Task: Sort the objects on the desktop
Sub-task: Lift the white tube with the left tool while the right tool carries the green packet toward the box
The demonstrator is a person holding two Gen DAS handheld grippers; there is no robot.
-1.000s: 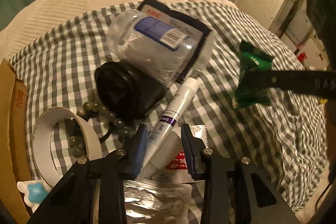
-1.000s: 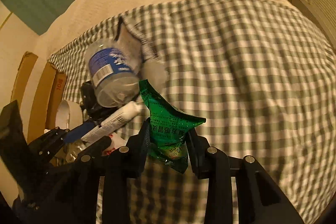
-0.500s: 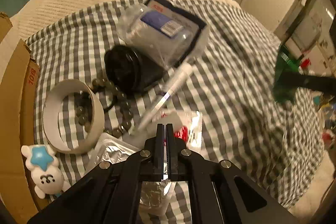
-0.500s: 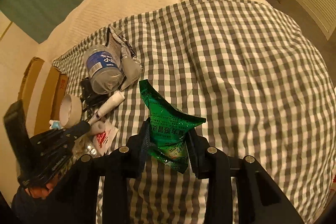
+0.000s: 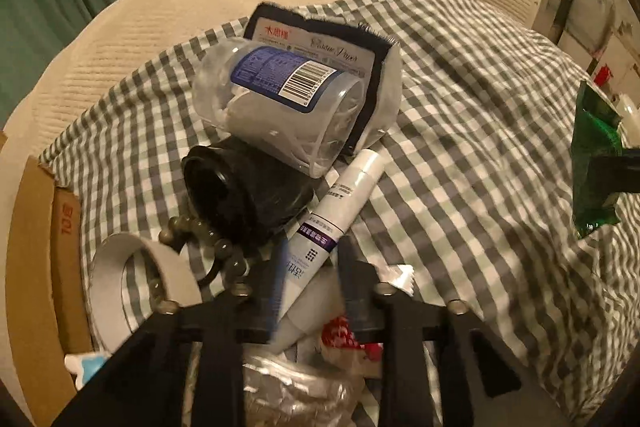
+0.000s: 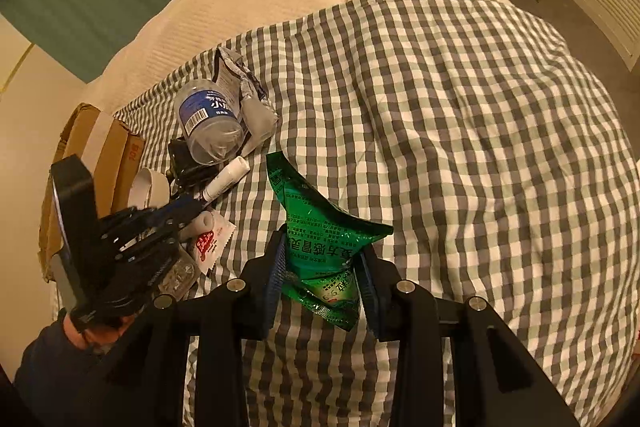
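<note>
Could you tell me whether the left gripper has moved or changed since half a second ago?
Yes. The left gripper has reopened and advanced toward the black roll, straddling the white tube.

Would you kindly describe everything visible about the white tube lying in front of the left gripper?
The white tube is slim, plastic-looking, with a white cap at its far end, a purple band and dark print mid-body. It lies flat and diagonal on the checked cloth. Its flattened near end sits between the open fingers of the left gripper, over a red-and-white sachet. Its cap end lies beside the clear jar.

green packet, grey-white check cloth, blk jar
</note>
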